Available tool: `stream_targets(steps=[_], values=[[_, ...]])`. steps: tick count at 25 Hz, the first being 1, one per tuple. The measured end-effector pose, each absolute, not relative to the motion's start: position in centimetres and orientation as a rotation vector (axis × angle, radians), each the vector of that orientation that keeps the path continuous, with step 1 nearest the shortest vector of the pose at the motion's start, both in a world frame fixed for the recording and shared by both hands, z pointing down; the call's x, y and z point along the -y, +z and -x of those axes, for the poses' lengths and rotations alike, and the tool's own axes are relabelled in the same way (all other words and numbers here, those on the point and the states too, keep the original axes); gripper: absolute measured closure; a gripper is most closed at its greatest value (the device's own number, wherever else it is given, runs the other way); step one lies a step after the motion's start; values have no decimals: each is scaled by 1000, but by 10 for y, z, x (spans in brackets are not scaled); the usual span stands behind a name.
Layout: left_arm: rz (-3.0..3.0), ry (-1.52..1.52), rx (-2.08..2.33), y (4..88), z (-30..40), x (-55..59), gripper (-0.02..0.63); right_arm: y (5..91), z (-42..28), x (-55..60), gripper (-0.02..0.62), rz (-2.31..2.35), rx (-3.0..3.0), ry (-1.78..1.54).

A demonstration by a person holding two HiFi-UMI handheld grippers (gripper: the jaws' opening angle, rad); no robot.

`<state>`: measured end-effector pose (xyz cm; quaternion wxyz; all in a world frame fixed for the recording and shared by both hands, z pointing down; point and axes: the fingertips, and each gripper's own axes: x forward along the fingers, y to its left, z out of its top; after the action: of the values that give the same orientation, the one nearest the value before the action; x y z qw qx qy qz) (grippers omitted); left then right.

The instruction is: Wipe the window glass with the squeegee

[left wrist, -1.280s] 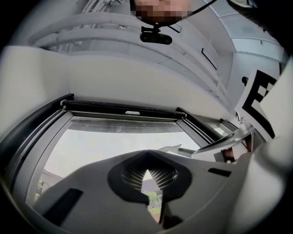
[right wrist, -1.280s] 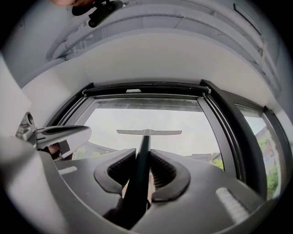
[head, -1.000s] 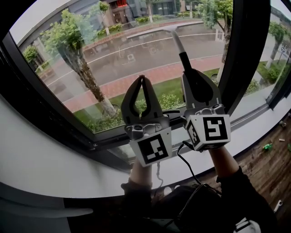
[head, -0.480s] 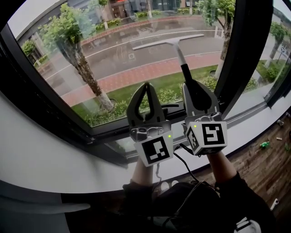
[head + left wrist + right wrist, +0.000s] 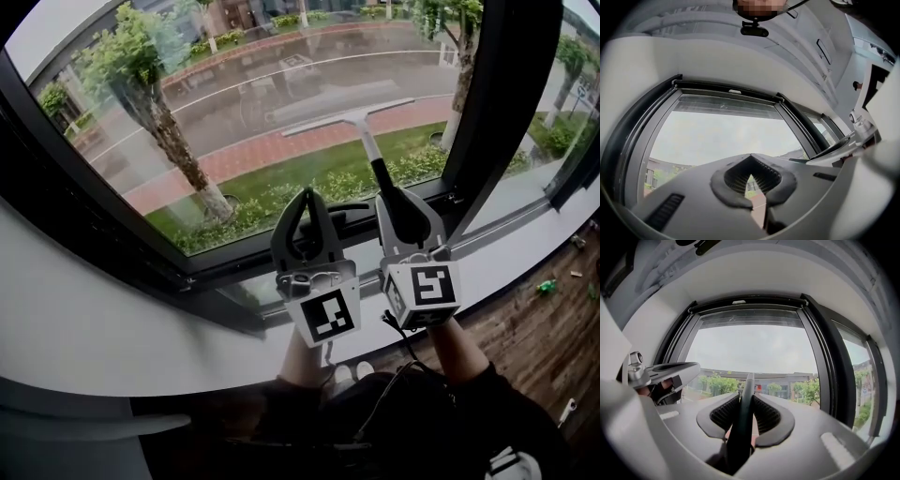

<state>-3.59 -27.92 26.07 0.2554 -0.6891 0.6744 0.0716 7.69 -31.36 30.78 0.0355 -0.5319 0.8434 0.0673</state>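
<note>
The squeegee [image 5: 361, 124] has a long pale blade lying against the window glass [image 5: 234, 103] and a black handle running down into my right gripper [image 5: 394, 202]. That gripper is shut on the handle, which shows as a dark bar [image 5: 743, 420] between its pads in the right gripper view. My left gripper [image 5: 307, 202] is held beside it on the left, shut with nothing in it; in the left gripper view its jaws [image 5: 751, 180] meet at the tips. Both point up at the pane, just above the lower frame.
A dark window frame [image 5: 141, 253] runs along the bottom of the pane, with a thick vertical mullion [image 5: 487, 103] at the right. A white sill [image 5: 103, 328] lies below. Wooden floor [image 5: 544, 319] with small litter shows at the lower right.
The squeegee blade has slid down the glass with my right gripper. Both grippers have dropped lower toward the bottom frame, keeping their side-by-side spacing.
</note>
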Motion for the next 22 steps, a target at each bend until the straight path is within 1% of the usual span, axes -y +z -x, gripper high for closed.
stream_targets(steps=[19, 22], values=[[1920, 131, -1888, 307, 40, 284, 606, 384, -77, 309, 500, 1697, -2731, 62], [1925, 117, -1906, 312, 40, 284, 606, 395, -81, 308, 500, 1714, -2751, 0]])
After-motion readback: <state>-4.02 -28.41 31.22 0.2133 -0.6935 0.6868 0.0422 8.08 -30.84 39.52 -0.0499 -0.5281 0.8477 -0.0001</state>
